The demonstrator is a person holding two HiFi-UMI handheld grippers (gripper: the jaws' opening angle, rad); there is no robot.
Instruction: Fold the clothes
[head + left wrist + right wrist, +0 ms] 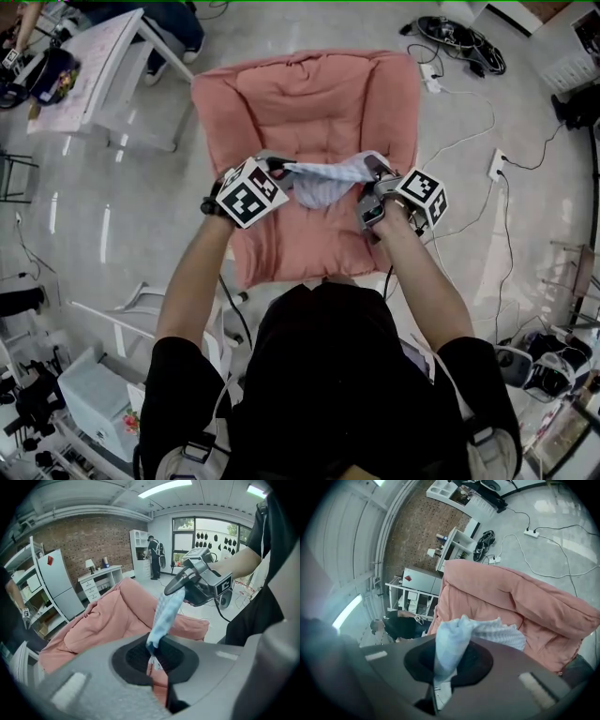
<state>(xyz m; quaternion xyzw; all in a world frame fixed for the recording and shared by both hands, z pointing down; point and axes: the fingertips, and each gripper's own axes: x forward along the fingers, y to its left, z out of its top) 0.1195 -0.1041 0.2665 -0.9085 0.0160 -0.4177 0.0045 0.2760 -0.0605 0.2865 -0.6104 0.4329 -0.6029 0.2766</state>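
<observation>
Pale blue checked fabric, the garment (323, 180), hangs stretched between my two tools above a pink cushion (309, 94). The left tool (277, 167) is clamped tight on one end of it and the right tool (377, 171) is clamped tight on the other end. In each gripper view a pinch of the cloth comes out from between the closed jaws. The garment is bunched and narrow, and its middle sags toward the cushion; I cannot tell if it touches there.

I judge that the folding is at an early stage. No neat fold is visible and the cloth is not laid flat, so spreading it, making the folds and setting it down are all left to do.

For moving room, the cushion is wide and bare on the far side of the garment, which gives enough surface to lay it out. The near edge is close to my body, and the side edges are just outside the tools, so I should keep the cloth inside them. Cables (469, 122) on the floor at the right and a white table (103, 66) at the far left are both well apart from the work
</observation>
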